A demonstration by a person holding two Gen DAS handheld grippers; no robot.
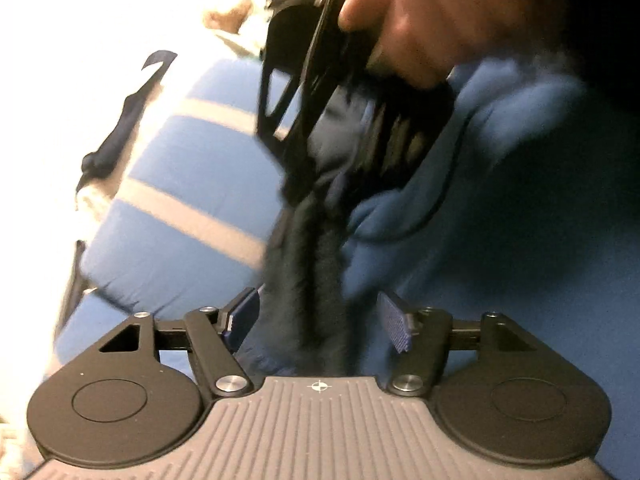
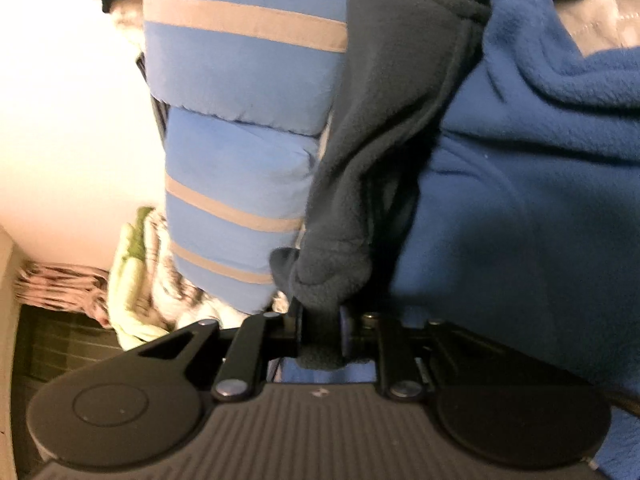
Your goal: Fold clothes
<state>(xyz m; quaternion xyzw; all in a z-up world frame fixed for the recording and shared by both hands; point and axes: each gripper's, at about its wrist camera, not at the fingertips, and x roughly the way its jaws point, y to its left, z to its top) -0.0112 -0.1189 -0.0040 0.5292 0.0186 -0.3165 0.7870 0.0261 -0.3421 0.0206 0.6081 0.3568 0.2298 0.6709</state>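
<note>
A blue fleece garment (image 1: pixel 480 240) with a dark navy trim strip (image 1: pixel 316 280) lies under both grippers. My left gripper (image 1: pixel 320 320) is open, its blue pads apart on either side of the navy strip. In the left wrist view my right gripper (image 1: pixel 340 176), held by a hand, grips the same strip further up. In the right wrist view my right gripper (image 2: pixel 320 328) is shut on the dark navy fleece trim (image 2: pixel 384 128), which rises away from it. The blue fleece body (image 2: pixel 520 200) fills the right.
A light blue padded piece with tan stripes (image 2: pixel 240 140) lies to the left, also in the left wrist view (image 1: pixel 180 200). A green and white cloth (image 2: pixel 136 280) and a striped cloth (image 2: pixel 60 284) lie at lower left. A bright white surface (image 2: pixel 72 128) spreads beyond.
</note>
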